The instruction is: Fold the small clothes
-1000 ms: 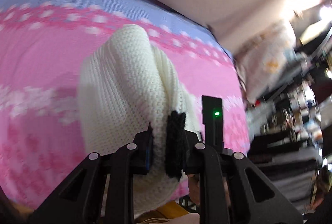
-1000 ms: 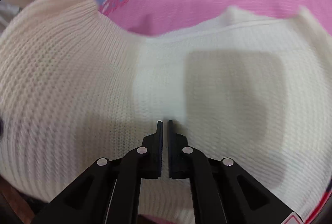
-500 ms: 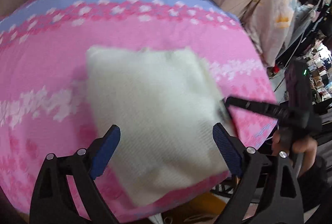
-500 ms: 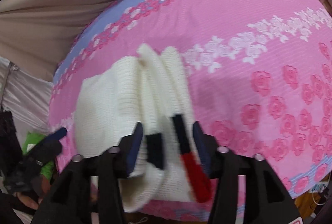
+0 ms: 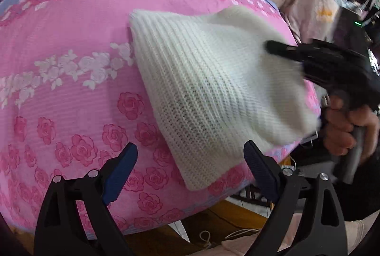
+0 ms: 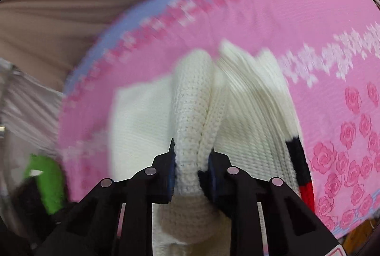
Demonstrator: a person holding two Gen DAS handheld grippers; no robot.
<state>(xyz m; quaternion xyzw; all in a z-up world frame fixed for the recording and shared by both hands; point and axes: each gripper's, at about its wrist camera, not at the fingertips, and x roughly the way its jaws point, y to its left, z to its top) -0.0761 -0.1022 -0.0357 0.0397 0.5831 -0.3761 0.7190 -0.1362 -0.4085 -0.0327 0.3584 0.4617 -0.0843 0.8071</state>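
Right gripper (image 6: 192, 161): closing, pinching a bunched fold of the white knit garment (image 6: 190, 127)
Left gripper (image 5: 191, 163): spread wide, empty, hovering near the garment's near corner
Garment: lying on the pink rose-patterned bedspread (image 5: 71, 94), right side lifted
Hand (image 5: 344, 127): far right, gripping the right gripper's handle

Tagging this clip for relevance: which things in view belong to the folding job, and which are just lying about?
Part of the job:
- white knit garment
- right tool, closing on a bunched fold
- left tool, open
- pink floral cover, the work surface

Just lying about:
- green item
- patterned fabric
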